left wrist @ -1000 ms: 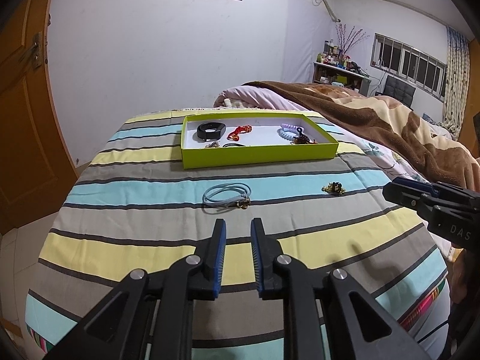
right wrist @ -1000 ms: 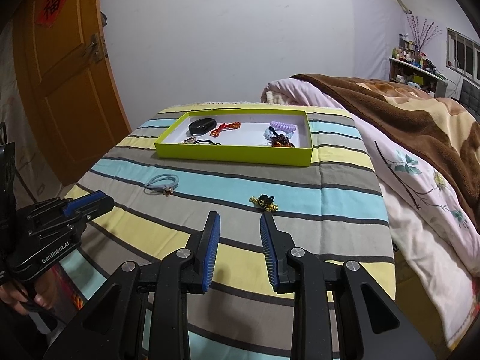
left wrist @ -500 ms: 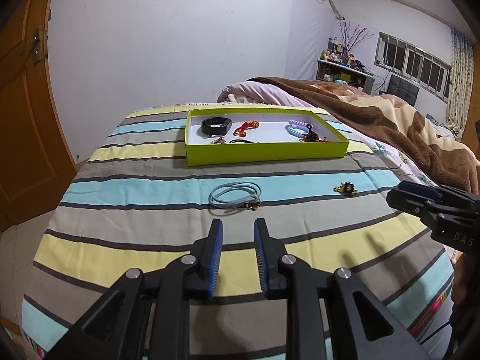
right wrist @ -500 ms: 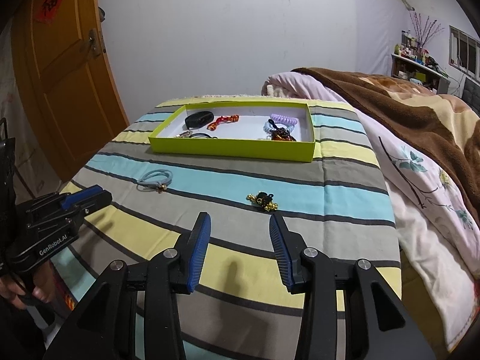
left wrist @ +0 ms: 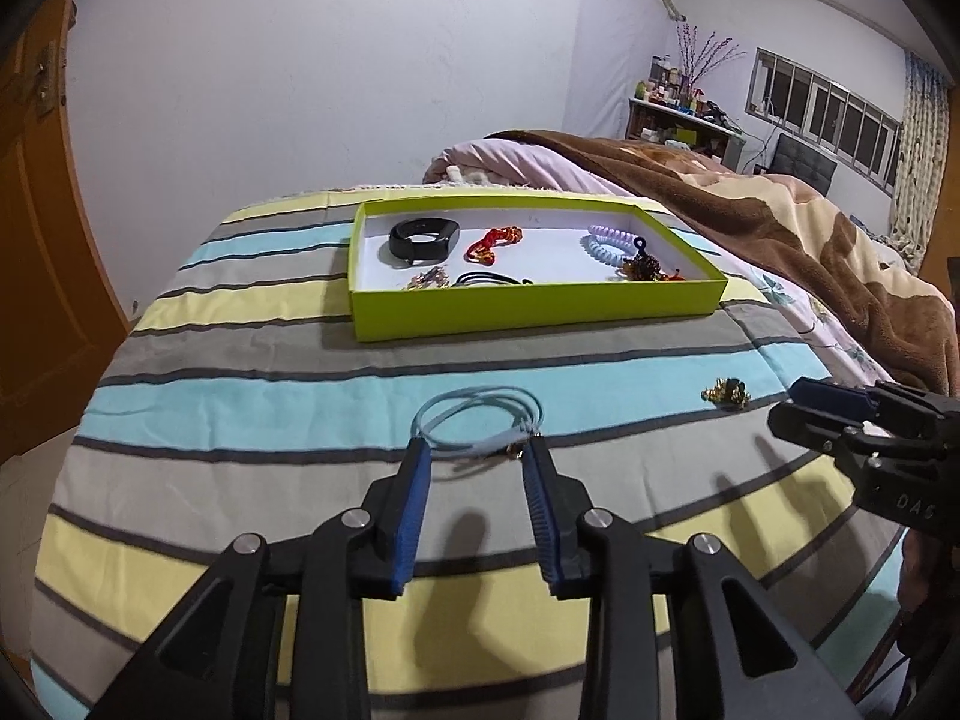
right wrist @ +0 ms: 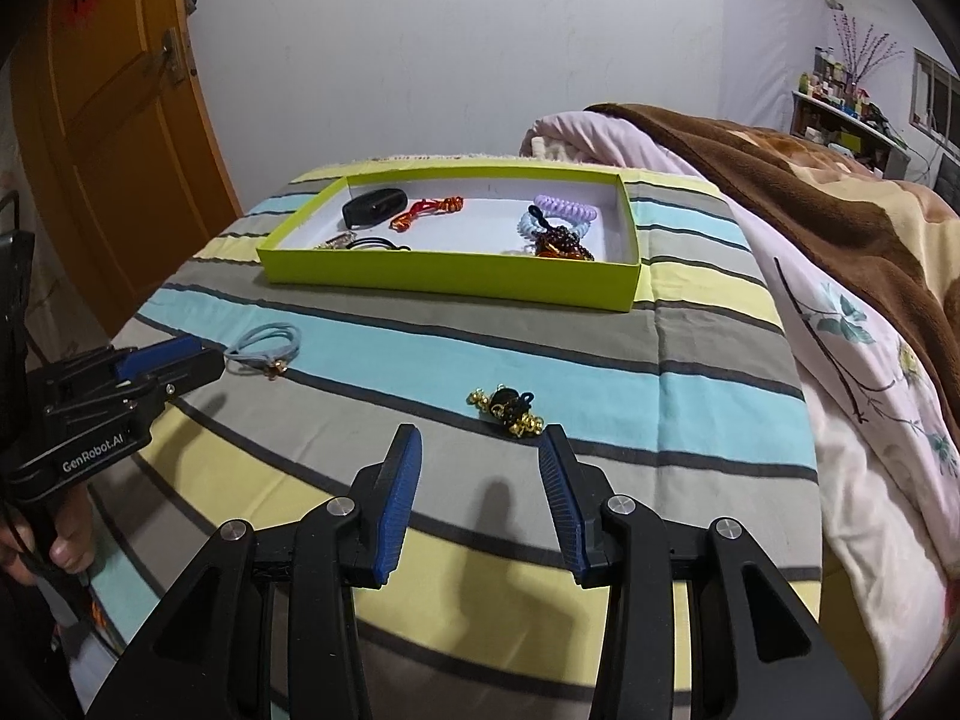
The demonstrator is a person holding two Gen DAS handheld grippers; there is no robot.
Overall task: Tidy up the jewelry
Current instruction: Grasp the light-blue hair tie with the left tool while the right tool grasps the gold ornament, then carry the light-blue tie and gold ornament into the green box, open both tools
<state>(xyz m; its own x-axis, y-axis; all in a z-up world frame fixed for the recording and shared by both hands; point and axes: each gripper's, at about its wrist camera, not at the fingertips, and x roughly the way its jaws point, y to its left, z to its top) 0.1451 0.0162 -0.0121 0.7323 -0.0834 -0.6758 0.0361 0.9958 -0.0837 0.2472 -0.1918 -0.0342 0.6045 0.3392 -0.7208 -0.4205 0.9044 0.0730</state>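
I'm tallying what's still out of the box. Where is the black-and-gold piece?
The black-and-gold piece lies loose on the striped cover, just ahead of the open right gripper, well short of the green box and to the right of the blue band.

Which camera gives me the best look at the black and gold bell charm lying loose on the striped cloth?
The right wrist view: the black and gold bell charm lies close ahead of the open right hand-held gripper, with bells and black loop distinct. In the left wrist view it is small, off to the right, just a dark and gold cluster.

Both grippers are black plastic with blue ribbed pads (left wrist: 414, 516) and silver screws (right wrist: 340, 504). The left gripper (right wrist: 129, 387) reads "GenRobot.AI" in white
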